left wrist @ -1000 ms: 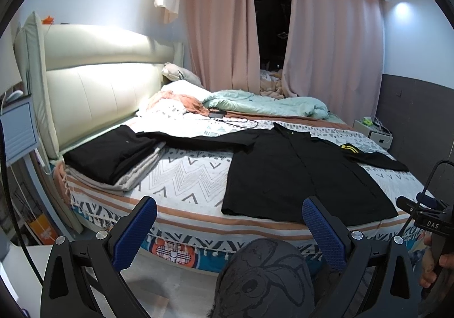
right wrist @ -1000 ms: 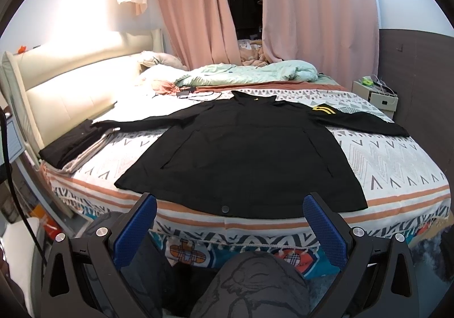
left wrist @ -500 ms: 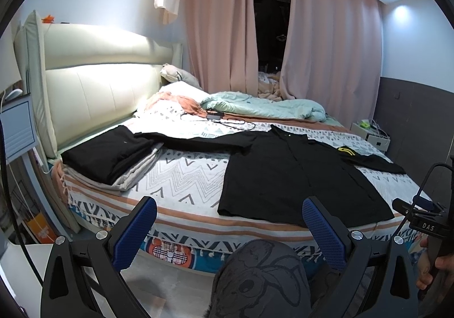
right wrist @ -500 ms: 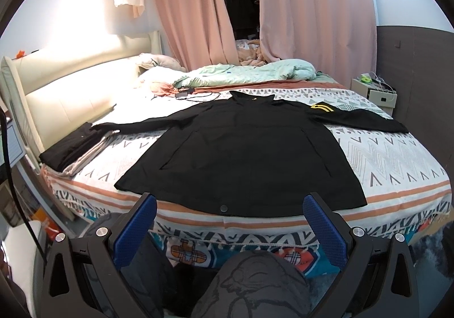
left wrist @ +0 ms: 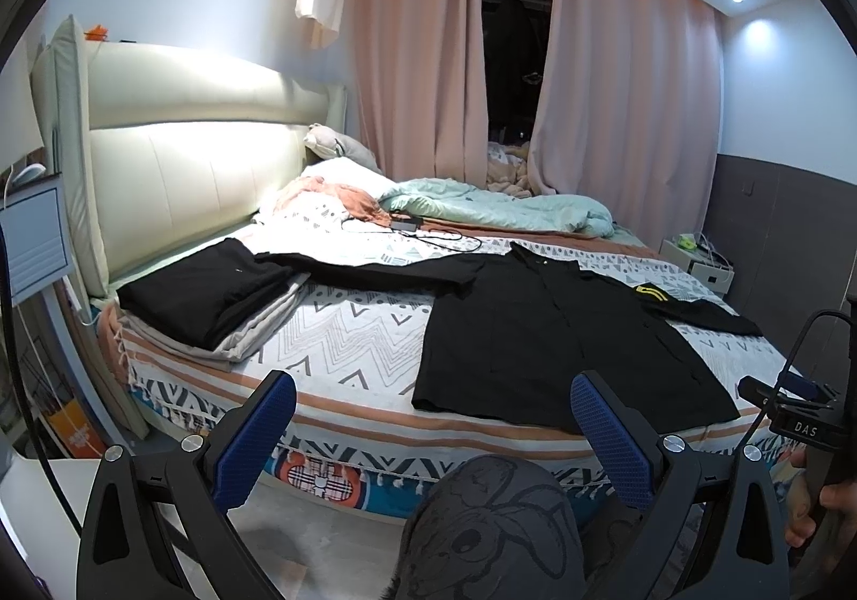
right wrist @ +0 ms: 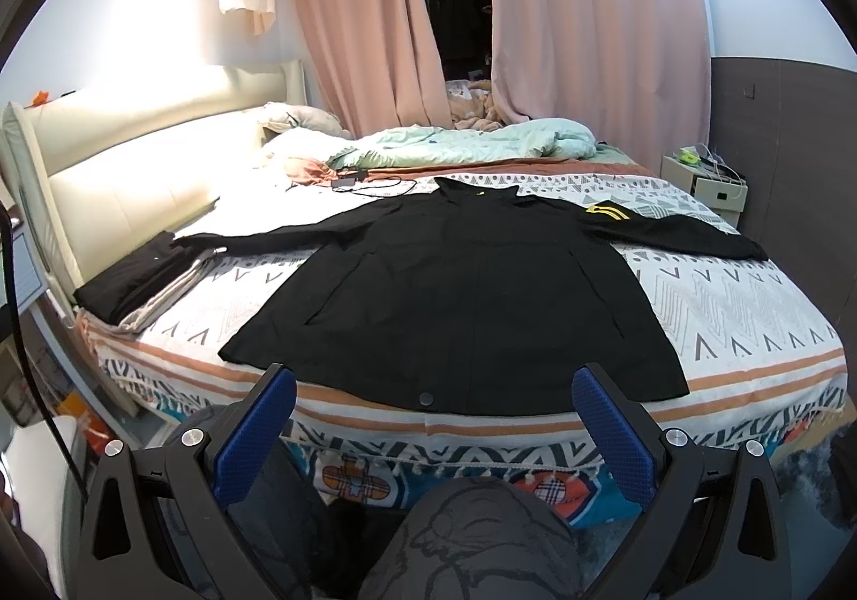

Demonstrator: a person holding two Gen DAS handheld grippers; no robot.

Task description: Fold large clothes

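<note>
A large black jacket (right wrist: 460, 289) lies spread flat on the patterned bed (right wrist: 739, 310), collar at the far side, both sleeves stretched out, a yellow stripe patch (right wrist: 608, 210) on its right shoulder. In the left wrist view the same jacket (left wrist: 541, 332) lies right of centre. My left gripper (left wrist: 434, 431) is open, held in front of the bed's near edge, apart from the cloth. My right gripper (right wrist: 434, 426) is open too, just short of the jacket's hem, with nothing between its blue pads (right wrist: 254, 431).
A stack of folded dark and grey clothes (left wrist: 209, 300) sits on the bed's left side by the headboard (left wrist: 177, 171). A mint duvet (right wrist: 471, 142) and a cable (left wrist: 428, 238) lie at the far side. A nightstand (right wrist: 701, 179) stands right. A knee in grey printed fabric (left wrist: 493, 535) is below.
Both grippers have drawn back and risen a little from the bed; the jacket has not moved. Both stay open.
</note>
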